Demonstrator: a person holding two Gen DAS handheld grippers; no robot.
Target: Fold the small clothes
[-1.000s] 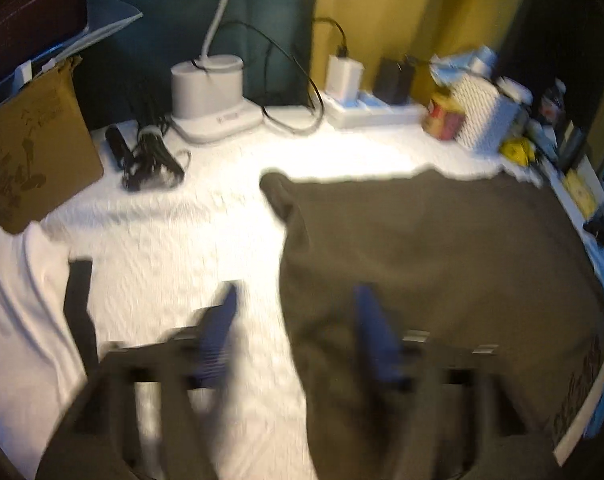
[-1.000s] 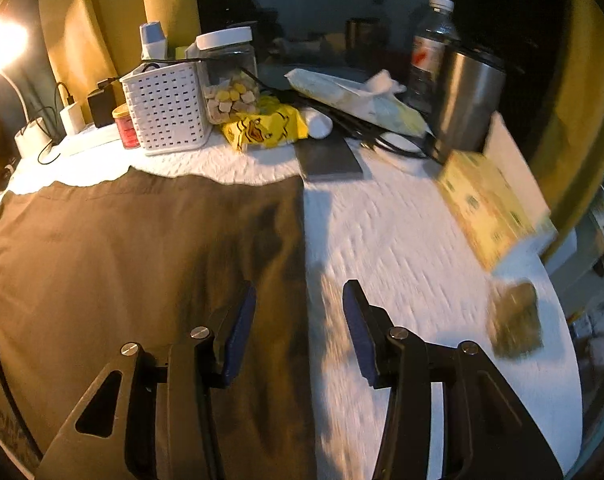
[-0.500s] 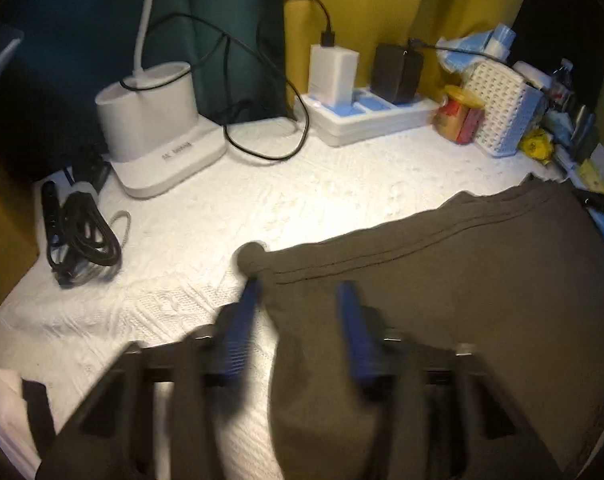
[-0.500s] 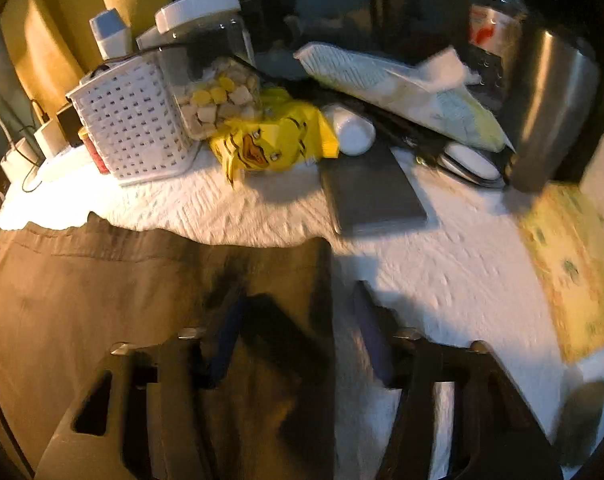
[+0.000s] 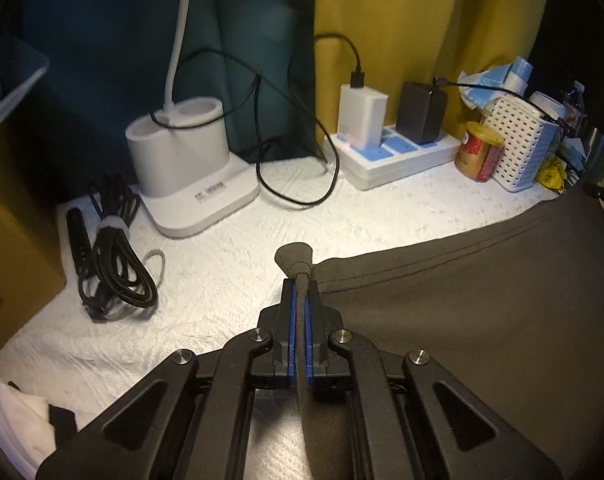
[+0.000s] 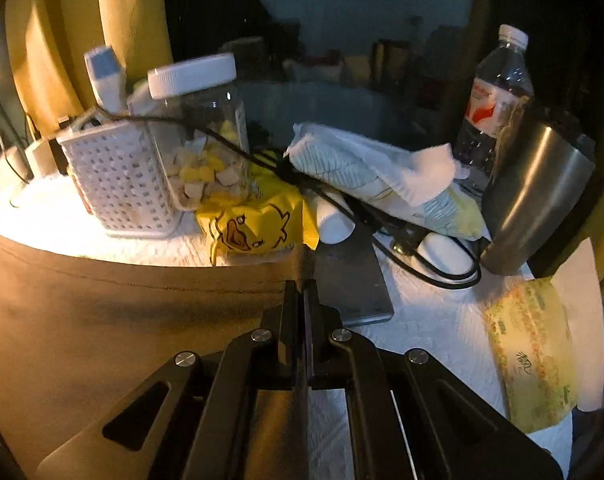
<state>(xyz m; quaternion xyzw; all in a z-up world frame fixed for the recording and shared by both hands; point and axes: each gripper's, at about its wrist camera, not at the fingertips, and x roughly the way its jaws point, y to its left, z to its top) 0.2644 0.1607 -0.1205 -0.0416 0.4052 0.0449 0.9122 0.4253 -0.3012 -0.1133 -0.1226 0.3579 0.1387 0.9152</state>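
Note:
A dark olive-brown garment (image 5: 481, 300) lies spread on the white textured table cover (image 5: 230, 248). My left gripper (image 5: 301, 286) is shut on the garment's far left corner, and a tuft of cloth sticks out past the blue pads. In the right wrist view the same garment (image 6: 114, 320) fills the left side. My right gripper (image 6: 302, 286) is shut on its far right corner, which pokes up between the fingers. A stitched hem runs along the far edge between the two corners.
A white lamp base (image 5: 186, 172), coiled black cable (image 5: 114, 252), power strip with chargers (image 5: 393, 148) and a red can (image 5: 479, 152) stand behind. On the right stand a white basket (image 6: 118, 184), a jar (image 6: 206, 136), a yellow duck bag (image 6: 254, 228), a grey slab (image 6: 349, 284), a steel tumbler (image 6: 537, 196) and a bottle (image 6: 497, 92). White cloth (image 5: 10, 412) lies at the near left.
Both grippers moved forward to the garment's far corners and closed on them; a second ago both were open above the cloth.

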